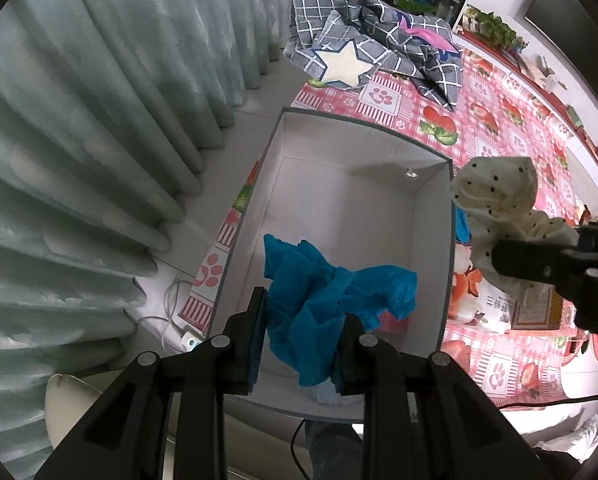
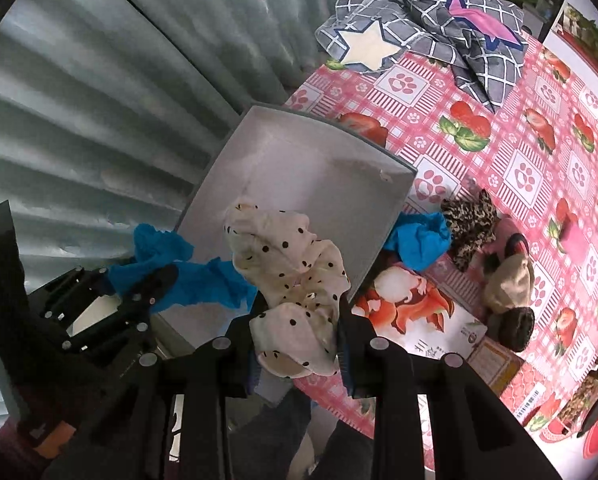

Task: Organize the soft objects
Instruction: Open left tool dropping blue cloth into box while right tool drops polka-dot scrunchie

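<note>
A grey storage box (image 1: 449, 240) with a white inside stands at the table's left edge; it also shows in the right wrist view (image 2: 283, 168). My left gripper (image 1: 303, 340) is shut on a blue cloth (image 1: 327, 296) and holds it over the box's open top. My right gripper (image 2: 297, 336) is shut on a cream black-dotted cloth (image 2: 295, 272) just right of the box. That cloth (image 1: 495, 196) and the right gripper's fingers (image 1: 539, 268) show at the right of the left wrist view. The left gripper with its blue cloth (image 2: 203, 280) shows at the left of the right wrist view.
A pink strawberry-print tablecloth (image 2: 499, 160) covers the table. A grey checked star-print cloth (image 1: 371, 52) lies at the far end. Another blue cloth (image 2: 419, 240), a leopard-print piece (image 2: 471, 220), a beige and dark soft item (image 2: 507, 292) and a printed card (image 2: 419, 312) lie right of the box. Curtains (image 1: 79, 140) hang left.
</note>
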`<act>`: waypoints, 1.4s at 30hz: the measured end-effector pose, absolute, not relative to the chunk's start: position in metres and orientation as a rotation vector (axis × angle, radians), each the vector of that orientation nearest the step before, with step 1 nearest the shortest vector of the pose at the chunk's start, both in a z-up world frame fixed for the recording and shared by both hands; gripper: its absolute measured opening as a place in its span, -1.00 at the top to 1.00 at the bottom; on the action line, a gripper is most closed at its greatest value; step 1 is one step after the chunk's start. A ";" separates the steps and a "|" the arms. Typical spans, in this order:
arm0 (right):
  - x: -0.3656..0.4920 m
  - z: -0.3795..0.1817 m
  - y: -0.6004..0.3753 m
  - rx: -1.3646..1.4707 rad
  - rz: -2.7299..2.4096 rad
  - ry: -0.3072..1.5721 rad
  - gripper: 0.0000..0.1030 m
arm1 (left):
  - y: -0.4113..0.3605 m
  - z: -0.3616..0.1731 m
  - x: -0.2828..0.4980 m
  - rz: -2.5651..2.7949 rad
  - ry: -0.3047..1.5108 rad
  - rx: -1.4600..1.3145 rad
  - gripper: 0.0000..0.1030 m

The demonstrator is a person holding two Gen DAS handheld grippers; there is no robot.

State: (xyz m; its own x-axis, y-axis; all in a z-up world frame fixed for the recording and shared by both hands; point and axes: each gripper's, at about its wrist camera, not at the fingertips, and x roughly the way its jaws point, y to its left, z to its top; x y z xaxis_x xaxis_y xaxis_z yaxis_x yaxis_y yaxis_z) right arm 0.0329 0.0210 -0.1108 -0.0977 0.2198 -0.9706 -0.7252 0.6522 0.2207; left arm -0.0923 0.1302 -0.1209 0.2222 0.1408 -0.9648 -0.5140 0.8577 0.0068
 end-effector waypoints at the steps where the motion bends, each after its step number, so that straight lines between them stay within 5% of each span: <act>1: 0.034 -0.112 0.022 -0.448 0.836 1.465 0.39 | 0.131 -0.122 -0.091 0.464 1.275 -0.345 0.43; 31: 0.044 -0.137 0.034 -0.466 0.825 1.506 0.39 | 0.131 -0.140 -0.066 0.425 1.323 -0.312 0.43; 36: 0.045 -0.138 0.034 -0.455 0.834 1.511 0.38 | 0.130 -0.138 -0.066 0.409 1.312 -0.317 0.12; 37: 0.045 -0.138 0.034 -0.450 0.836 1.513 0.32 | 0.130 -0.137 -0.064 0.408 1.310 -0.317 -0.09; 38: 0.045 -0.138 0.034 -0.445 0.837 1.514 0.03 | 0.130 -0.137 -0.064 0.410 1.310 -0.316 -0.34; 40: 0.046 -0.138 0.033 -0.433 0.834 1.509 -0.20 | 0.130 -0.135 -0.064 0.420 1.298 -0.313 -0.55; 42: 0.048 -0.137 0.033 -0.430 0.829 1.507 -0.20 | 0.131 -0.133 -0.064 0.429 1.285 -0.310 -0.56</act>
State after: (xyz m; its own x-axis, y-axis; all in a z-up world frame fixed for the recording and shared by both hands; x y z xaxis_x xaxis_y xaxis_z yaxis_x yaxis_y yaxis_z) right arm 0.0475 0.0326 -0.1369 -0.1302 0.2110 -0.9688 -0.7057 0.6666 0.2400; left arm -0.0642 0.1313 -0.1325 0.2206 0.1343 -0.9661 -0.4723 0.8813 0.0147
